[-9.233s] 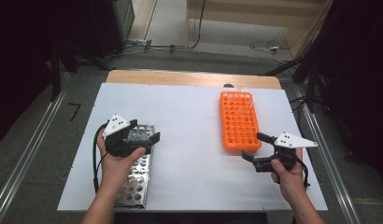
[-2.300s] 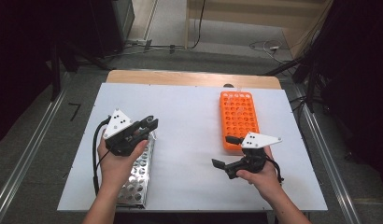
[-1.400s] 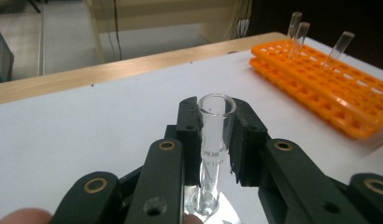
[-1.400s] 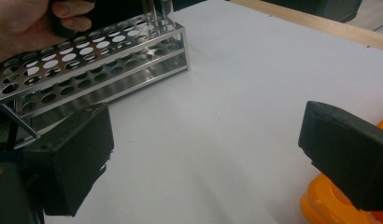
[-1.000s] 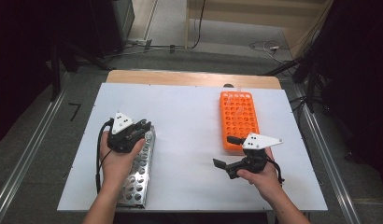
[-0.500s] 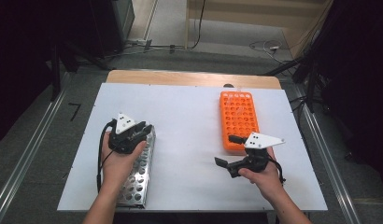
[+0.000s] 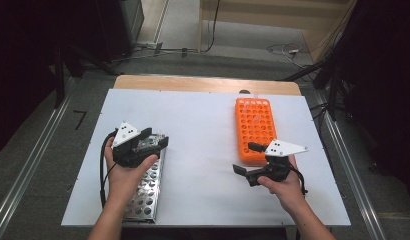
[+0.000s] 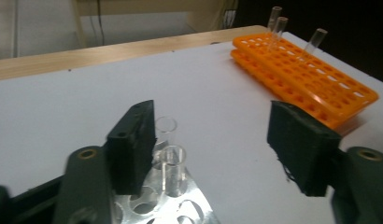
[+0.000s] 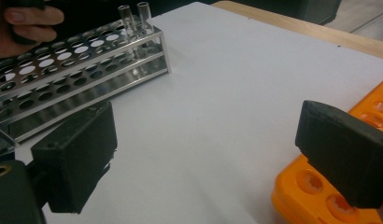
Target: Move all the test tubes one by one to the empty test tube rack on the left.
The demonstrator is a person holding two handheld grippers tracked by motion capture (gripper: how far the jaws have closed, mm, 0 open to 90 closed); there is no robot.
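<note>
Nearest to me, my left gripper (image 7: pixel 155 142) hangs over the far end of the metal rack (image 7: pixel 145 192) at the table's left side, its jaws spread wide with nothing between them. In the left gripper view two clear tubes (image 8: pixel 173 170) stand upright in the rack's end holes, just beside the left jaw; whether it touches them I cannot tell. My right gripper (image 7: pixel 245 159) sits over the white table (image 7: pixel 203 130) just beside the near end of the orange rack (image 7: pixel 255 127), jaws likewise wide apart and empty. Farther off, three more tubes (image 8: pixel 277 29) stand tilted at the orange rack's far end.
</note>
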